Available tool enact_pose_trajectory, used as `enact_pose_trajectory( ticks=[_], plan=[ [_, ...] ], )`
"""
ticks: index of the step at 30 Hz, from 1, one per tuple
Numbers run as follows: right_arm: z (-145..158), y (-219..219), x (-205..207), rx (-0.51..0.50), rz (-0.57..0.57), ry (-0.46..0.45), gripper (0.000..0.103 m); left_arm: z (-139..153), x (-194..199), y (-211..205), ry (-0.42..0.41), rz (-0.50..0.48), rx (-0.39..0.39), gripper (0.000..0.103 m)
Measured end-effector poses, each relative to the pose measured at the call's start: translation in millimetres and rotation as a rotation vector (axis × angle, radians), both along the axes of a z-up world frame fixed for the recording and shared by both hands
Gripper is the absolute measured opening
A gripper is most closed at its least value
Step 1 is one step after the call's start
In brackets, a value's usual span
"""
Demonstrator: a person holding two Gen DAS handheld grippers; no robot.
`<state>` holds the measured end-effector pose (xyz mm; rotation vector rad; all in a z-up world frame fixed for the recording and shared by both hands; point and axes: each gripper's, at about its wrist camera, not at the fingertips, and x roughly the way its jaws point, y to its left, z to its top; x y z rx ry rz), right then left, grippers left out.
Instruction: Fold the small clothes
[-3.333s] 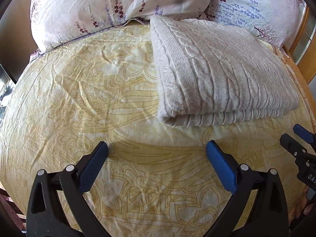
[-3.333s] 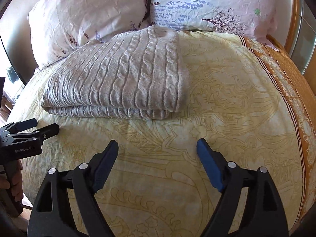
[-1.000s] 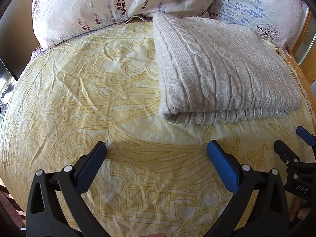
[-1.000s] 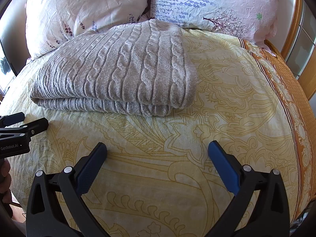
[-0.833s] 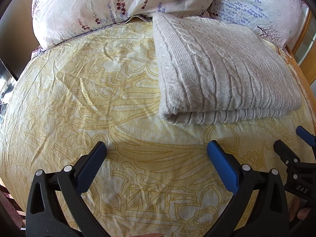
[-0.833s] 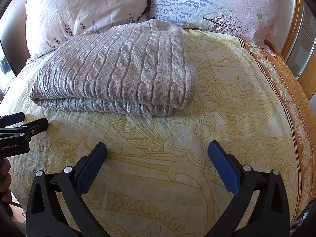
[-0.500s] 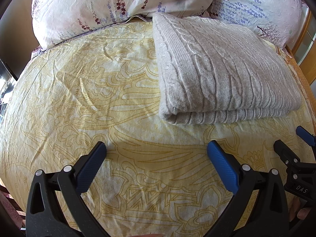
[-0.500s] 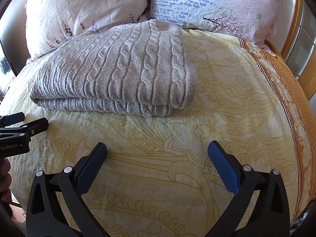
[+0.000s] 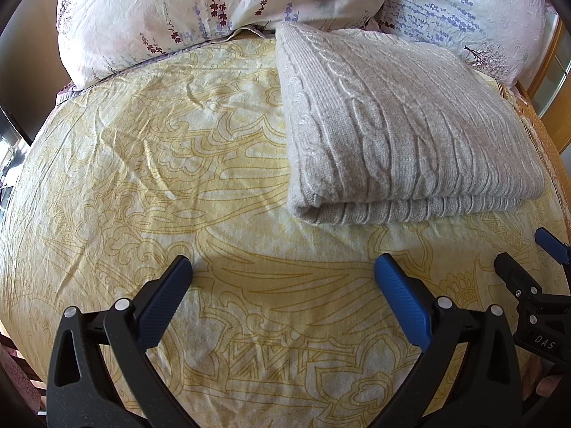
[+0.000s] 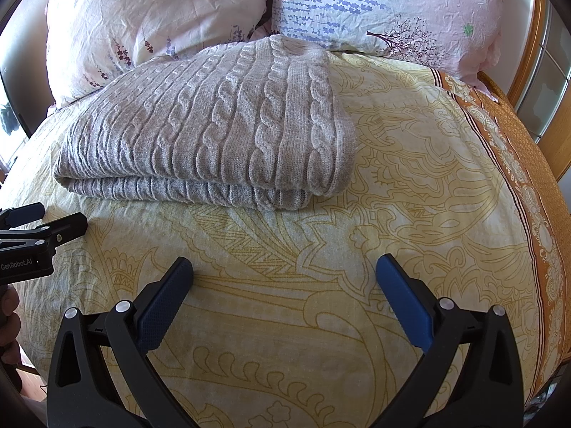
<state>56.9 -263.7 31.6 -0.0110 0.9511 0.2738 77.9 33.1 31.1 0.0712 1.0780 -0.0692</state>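
Observation:
A grey cable-knit sweater (image 9: 399,128) lies folded into a thick rectangle on the yellow patterned bedspread (image 9: 150,164), its far edge touching the pillows. In the right wrist view the folded sweater (image 10: 214,128) sits ahead and to the left. My left gripper (image 9: 282,278) hovers open over bare bedspread, short of the sweater's near fold. My right gripper (image 10: 283,276) is open too, with nothing between its blue pads, below the sweater's right corner. Each gripper shows at the edge of the other's view.
Two floral pillows (image 10: 153,18) (image 10: 399,10) stand at the head of the bed. An orange border (image 10: 514,149) runs down the bedspread's right side, with a wooden frame (image 10: 531,35) beyond. A hand (image 10: 7,317) holds the left gripper.
Over the last second nothing has visibly moved. Since 3.3 s ago both grippers shifted slightly, and the right gripper's jaws stand a little wider.

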Motion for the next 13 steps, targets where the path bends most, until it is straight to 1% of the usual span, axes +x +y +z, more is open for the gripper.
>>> enact_pose_trajectory(
  ticks=[13],
  plan=[
    [-0.2,-0.3,-0.3,0.000,0.000,0.000,0.102,-1.4,-0.4,-0.4,-0.001,-0.003,0.000,0.101]
  ],
)
